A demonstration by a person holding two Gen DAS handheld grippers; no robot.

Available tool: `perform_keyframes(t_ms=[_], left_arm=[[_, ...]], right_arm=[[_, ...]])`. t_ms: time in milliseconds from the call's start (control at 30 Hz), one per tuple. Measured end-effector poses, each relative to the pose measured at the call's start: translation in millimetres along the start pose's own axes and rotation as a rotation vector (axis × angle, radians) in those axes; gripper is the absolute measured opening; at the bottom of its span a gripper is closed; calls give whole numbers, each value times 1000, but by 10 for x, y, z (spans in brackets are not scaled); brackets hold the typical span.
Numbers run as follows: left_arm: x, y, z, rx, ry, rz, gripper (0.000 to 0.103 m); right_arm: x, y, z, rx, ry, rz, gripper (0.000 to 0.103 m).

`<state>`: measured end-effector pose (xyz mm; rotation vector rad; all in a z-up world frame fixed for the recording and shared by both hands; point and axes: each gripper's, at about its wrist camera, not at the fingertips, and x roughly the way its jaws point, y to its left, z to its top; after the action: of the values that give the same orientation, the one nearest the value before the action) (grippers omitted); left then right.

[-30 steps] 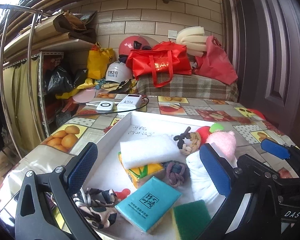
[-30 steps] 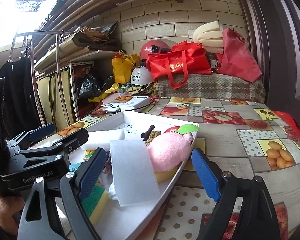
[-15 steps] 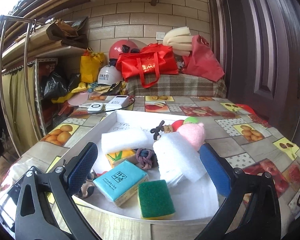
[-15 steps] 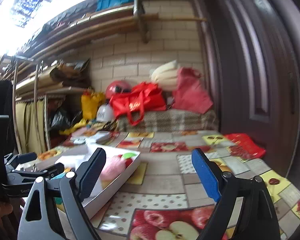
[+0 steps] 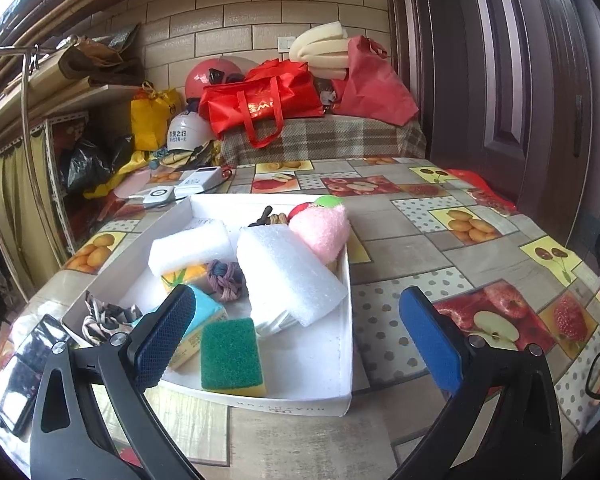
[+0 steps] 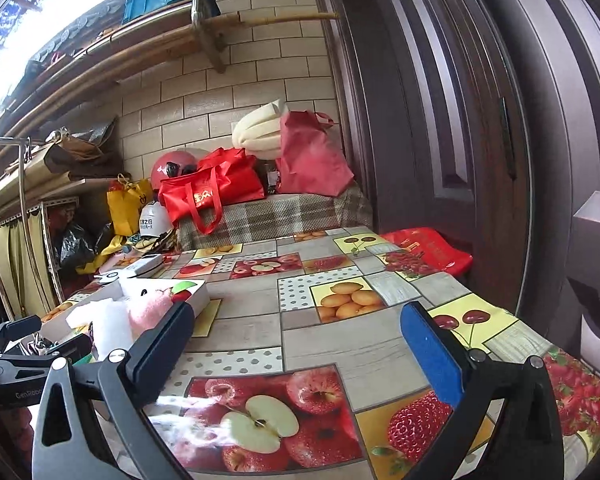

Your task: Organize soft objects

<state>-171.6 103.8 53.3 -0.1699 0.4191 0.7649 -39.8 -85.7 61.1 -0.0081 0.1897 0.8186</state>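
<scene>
With the white foam slab [image 5: 290,274] now lying in the shallow white cardboard box [image 5: 346,344], the right gripper [image 6: 296,348] swung away, its jaws just spread wider and empty, like the left gripper [image 5: 296,332].

Phone [image 5: 18,376] cut by edge — box [image 6: 112,292] half hidden.

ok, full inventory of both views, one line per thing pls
box: 1, white, on the table, left side
foam blocks: 2, white, in the box
scrub sponge: 1, green on yellow, box front
tissue pack: 1, teal, beside the sponge
rope knot: 1, purple-blue, box middle
plush toy: 1, pink, box far right corner
patterned cloth: 1, black-white, box front left
tablecloth: 1, fruit print
red bag: 1, on the checked surface behind
helmets: 2, white and red, at the back
left tool: open, empty
right tool: open, empty, over bare tablecloth
</scene>
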Motion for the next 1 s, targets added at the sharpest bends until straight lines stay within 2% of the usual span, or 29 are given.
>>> perform_keyframes(t_ms=[233, 500, 733, 1000], left_arm=[[93, 24, -14, -15, 51, 56, 103], [88, 2, -20, -3, 48, 80, 103], [50, -45, -15, 19, 31, 109, 103], [19, -65, -16, 30, 19, 109, 103]], right_arm=[[-17, 84, -6, -55, -11, -2, 103], [3, -31, 12, 5, 0, 1, 103], [-37, 32, 14, -37, -14, 1, 103], [-37, 58, 25, -49, -19, 3, 103]])
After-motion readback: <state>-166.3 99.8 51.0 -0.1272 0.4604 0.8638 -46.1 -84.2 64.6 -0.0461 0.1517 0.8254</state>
